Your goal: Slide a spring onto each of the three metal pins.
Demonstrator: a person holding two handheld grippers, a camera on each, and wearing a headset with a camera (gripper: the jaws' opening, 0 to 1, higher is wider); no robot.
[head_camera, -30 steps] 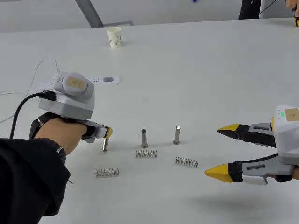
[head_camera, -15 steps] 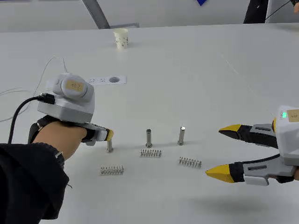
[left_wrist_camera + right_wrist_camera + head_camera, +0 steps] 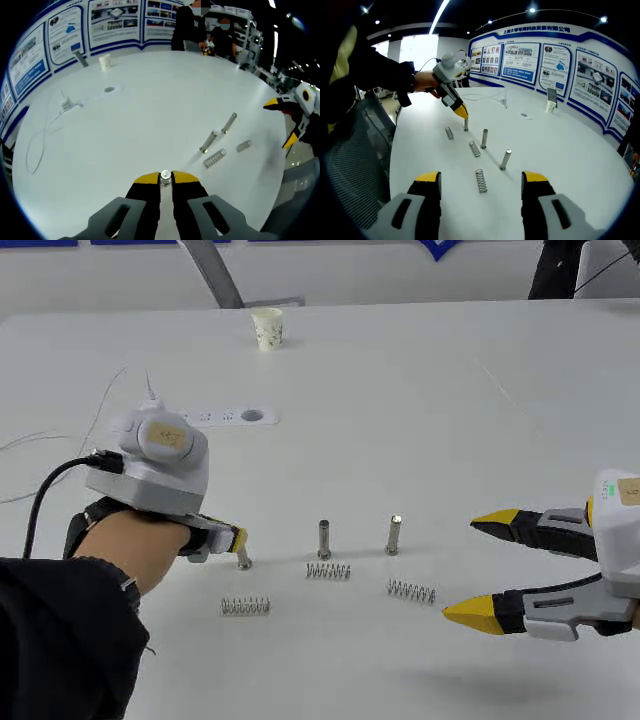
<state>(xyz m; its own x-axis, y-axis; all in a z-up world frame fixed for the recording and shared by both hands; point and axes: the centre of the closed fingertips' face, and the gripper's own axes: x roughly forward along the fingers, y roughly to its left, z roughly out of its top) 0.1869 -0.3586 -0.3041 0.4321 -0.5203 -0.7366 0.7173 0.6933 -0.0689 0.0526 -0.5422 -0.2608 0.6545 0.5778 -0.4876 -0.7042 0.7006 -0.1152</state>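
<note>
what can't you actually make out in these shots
Head view: tips of the left gripper cover most of the left pin, so its top is hidden.
Left gripper view: the shut jaws hide that pin's shaft below its top.
Head view: the body of the right gripper is cut off by the right edge.
Head view: the print on the paper cup is too small to read.

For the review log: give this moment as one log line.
left claw shut on leftmost pin | right claw open, near right spring | left spring, middle spring, right spring all loose, no pin loaded

Three bare metal pins [image 3: 324, 538]; three springs [image 3: 328, 571] flat beside them.
</note>
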